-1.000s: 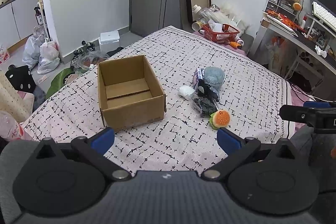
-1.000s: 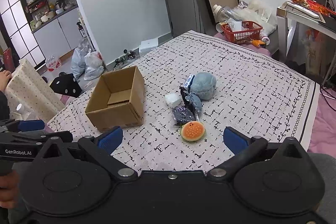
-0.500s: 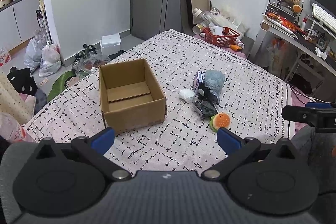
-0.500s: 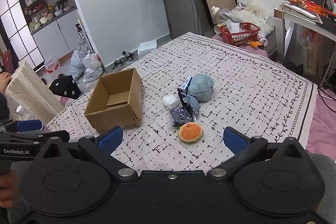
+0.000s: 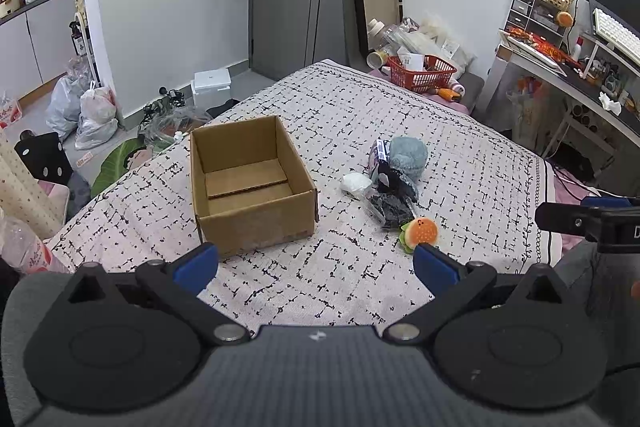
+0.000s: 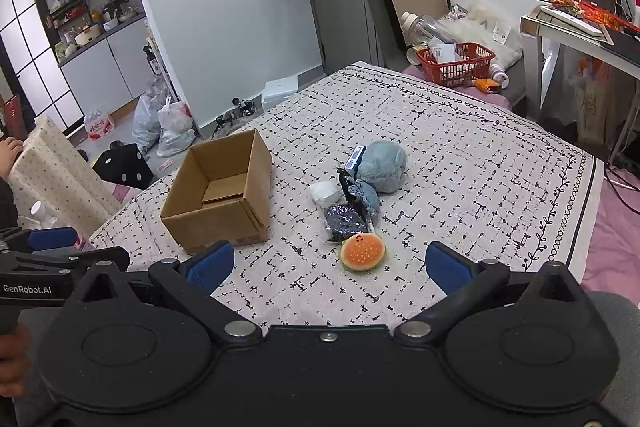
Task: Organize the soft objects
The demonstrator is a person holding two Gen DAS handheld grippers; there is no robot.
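An open cardboard box (image 5: 250,183) (image 6: 224,193) stands empty on the patterned bedspread (image 5: 460,163). Right of it lies a cluster of soft things: a blue-grey plush ball (image 5: 408,155) (image 6: 382,165), a white pouch (image 5: 355,183) (image 6: 326,191), a dark glittery pouch (image 5: 390,207) (image 6: 346,221), a black-and-blue piece (image 6: 358,189) and a burger plush (image 5: 420,233) (image 6: 362,251). My left gripper (image 5: 316,265) is open near the bed's front edge, short of the box and the burger. My right gripper (image 6: 328,263) is open too, with the burger just beyond its fingertips.
A red basket (image 5: 422,73) (image 6: 456,63) and bottles sit at the bed's far end. A desk (image 5: 560,75) stands to the right. Plastic bags (image 5: 86,111) and clutter lie on the floor at left. The other gripper shows at each view's edge.
Both grippers have drawn back slightly and tilted up, so the box and soft things sit a little lower and farther in view. Nothing on the bed has moved.
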